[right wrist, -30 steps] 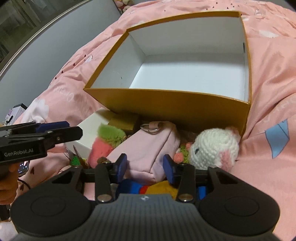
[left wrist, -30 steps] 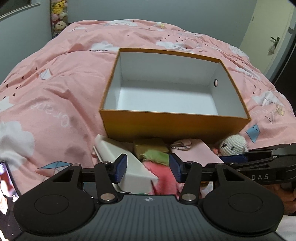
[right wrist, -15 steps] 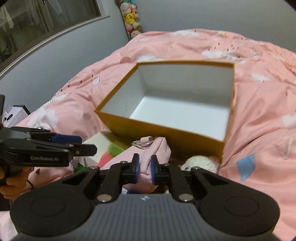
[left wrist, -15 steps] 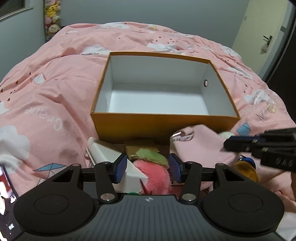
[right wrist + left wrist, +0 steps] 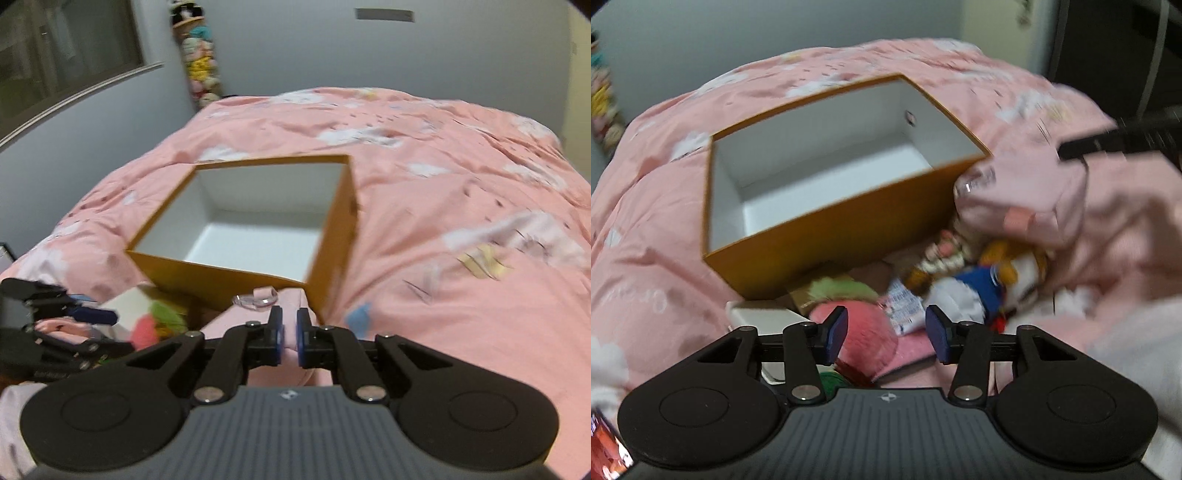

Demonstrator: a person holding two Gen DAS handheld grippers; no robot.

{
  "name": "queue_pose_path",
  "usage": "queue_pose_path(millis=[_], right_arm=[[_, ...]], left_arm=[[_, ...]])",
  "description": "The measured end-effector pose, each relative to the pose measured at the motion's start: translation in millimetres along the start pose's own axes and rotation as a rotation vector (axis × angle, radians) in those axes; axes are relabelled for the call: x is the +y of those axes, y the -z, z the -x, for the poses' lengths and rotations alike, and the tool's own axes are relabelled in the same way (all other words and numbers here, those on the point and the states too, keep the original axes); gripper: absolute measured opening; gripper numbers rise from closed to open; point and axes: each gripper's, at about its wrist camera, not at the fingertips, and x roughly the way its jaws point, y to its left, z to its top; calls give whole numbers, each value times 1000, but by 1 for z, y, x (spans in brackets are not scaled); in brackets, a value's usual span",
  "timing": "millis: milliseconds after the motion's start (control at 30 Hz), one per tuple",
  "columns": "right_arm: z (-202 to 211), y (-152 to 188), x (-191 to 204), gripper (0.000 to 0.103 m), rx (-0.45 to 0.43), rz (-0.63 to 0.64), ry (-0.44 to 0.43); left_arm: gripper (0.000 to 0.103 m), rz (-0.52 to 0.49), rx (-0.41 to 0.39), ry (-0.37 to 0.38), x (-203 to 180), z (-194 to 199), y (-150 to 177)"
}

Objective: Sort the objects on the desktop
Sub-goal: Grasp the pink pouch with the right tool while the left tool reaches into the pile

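While a second ago both tongs gaped, right tongs (image 5: 290, 334) now pinch lifted pink pouch (image 5: 1023, 192), left tongs (image 5: 886, 334) narrowing, empty.

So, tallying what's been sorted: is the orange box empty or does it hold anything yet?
Empty: the orange box shows only bare white floor and walls in both views.

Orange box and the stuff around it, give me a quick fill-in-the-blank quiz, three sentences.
1. The orange box has nothing in it; it is ____.
2. The right gripper is shut on the ____ pouch.
3. The left gripper hangs over a pink plush, its jaws ____.

Missing words: empty; pink; open
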Motion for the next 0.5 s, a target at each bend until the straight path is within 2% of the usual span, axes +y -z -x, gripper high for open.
queue_pose_path(millis=[67, 200, 333, 400, 500], right_arm=[[-3, 5, -9, 8, 20, -17, 23], [-10, 12, -15, 12, 40, -54, 14], [-10, 10, -18, 15, 30, -68, -13], [-10, 8, -18, 23, 21, -74, -25], [-12, 8, -17, 27, 18, -76, -37]], left_arm=[[42, -59, 25, -8, -8, -5, 3], [41, -143, 55, -2, -14, -8, 4], [38, -299, 130, 29, -21, -13, 4], [35, -380, 165, 50, -27, -18, 5], [31, -473, 209, 78, -32, -28, 9]])
